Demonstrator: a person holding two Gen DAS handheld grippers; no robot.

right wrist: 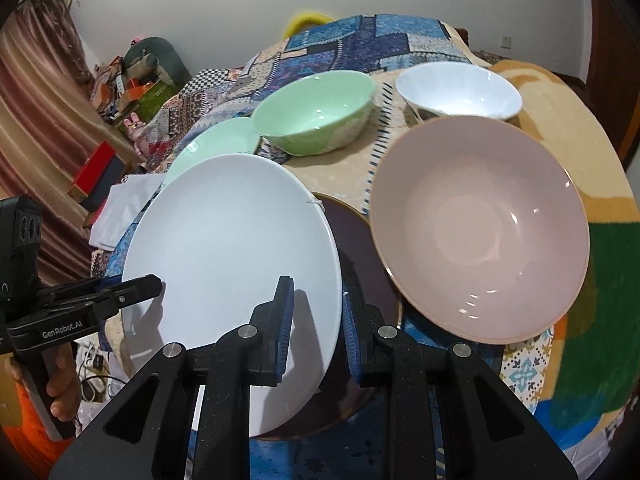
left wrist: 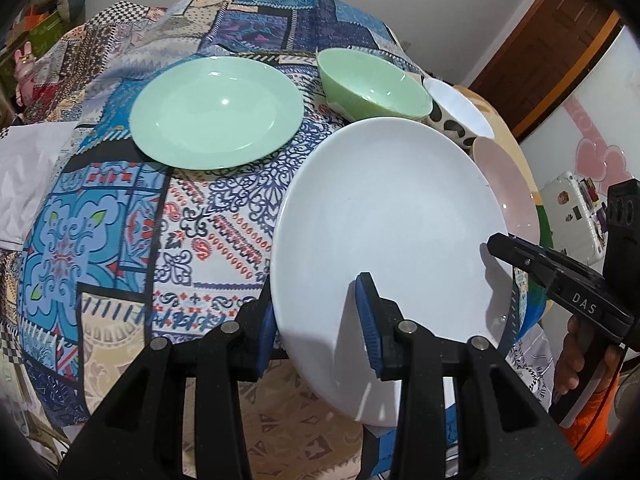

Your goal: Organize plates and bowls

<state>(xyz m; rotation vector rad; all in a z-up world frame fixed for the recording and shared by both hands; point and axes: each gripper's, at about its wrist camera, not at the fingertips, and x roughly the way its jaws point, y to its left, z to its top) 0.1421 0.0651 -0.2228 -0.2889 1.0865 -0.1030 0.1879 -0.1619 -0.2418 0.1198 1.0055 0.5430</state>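
Right now you hold the white plate (left wrist: 384, 232) up off the table with both tools. Your left gripper (left wrist: 316, 320) pinches its left edge, one finger on top and one under. Your right gripper (right wrist: 316, 320) pinches the other edge the same way. The plate tilts above a dark plate (right wrist: 360, 264), which looks like its place. The green plate (left wrist: 216, 112), green bowl (right wrist: 316, 114), white bowl (right wrist: 460, 90) and pink bowl (right wrist: 480, 228) sit on the tablecloth (left wrist: 120, 200). Next, I think you lower the white plate flat, slowly, and keep it clear of the pink bowl just beside it
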